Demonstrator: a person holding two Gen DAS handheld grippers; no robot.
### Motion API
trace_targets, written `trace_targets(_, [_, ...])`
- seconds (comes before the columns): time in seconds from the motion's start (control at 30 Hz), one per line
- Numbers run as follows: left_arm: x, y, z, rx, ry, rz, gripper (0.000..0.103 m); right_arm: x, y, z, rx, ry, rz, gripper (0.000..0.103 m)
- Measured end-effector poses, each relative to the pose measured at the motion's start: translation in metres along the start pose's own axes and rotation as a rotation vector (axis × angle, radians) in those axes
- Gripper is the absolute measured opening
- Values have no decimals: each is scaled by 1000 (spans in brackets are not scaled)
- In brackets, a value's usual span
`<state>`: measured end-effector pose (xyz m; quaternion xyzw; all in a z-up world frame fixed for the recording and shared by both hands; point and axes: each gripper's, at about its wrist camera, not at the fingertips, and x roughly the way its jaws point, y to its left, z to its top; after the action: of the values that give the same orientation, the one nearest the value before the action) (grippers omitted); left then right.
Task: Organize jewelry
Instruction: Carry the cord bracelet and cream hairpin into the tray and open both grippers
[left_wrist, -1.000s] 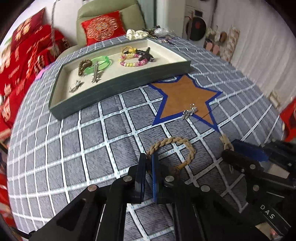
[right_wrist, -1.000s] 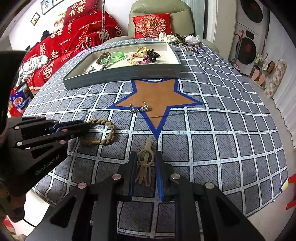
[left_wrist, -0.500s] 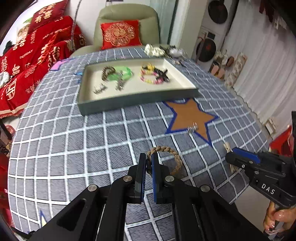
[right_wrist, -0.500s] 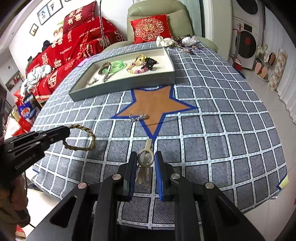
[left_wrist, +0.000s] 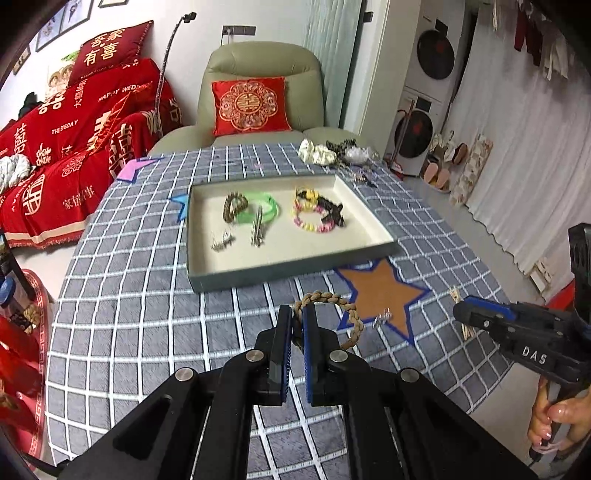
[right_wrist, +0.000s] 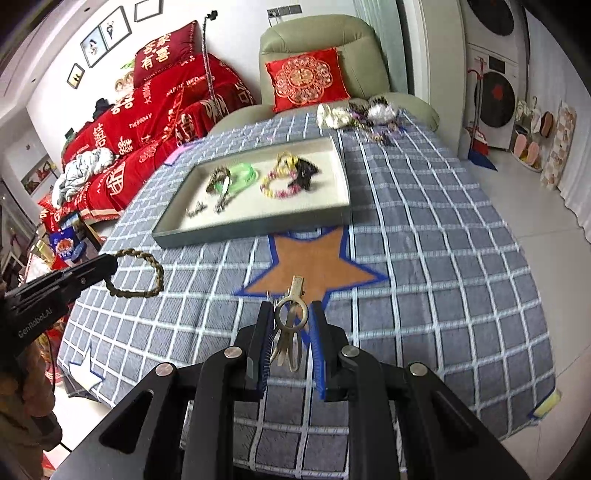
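My left gripper (left_wrist: 298, 314) is shut on a braided tan bracelet (left_wrist: 349, 312), which hangs in the air above the checked cloth; the right wrist view shows the same bracelet (right_wrist: 147, 275) dangling from that gripper (right_wrist: 112, 263). My right gripper (right_wrist: 291, 314) is shut on a beige hair clip (right_wrist: 291, 317), also lifted off the table; in the left wrist view that gripper (left_wrist: 458, 312) holds the clip (left_wrist: 455, 295) at the right. The grey tray (left_wrist: 280, 271) with a cream floor holds a green bangle (left_wrist: 271, 208), a beaded bracelet (left_wrist: 310, 223) and several small pieces.
A brown star with blue edging (left_wrist: 380, 291) marks the cloth in front of the tray, with a small silver piece (left_wrist: 382, 317) on it. A pile of loose jewelry and cloth (left_wrist: 332, 153) lies at the far table edge. An armchair and a red sofa stand behind.
Both grippers have risen from the table, lifting the braided bracelet and the hair clip off the cloth. The tray now looks smaller and farther below.
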<state>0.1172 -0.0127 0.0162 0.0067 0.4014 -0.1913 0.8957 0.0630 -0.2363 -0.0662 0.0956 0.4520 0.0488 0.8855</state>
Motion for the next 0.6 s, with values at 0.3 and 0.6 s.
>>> trace_targets(0.3, [6, 7, 33, 2, -30, 18, 14, -4, 5, 54, -65, -49, 8, 21])
trace_targets(0.6, [31, 17, 63, 7, -30, 47, 14, 25, 12, 102, -114, -46, 20, 21])
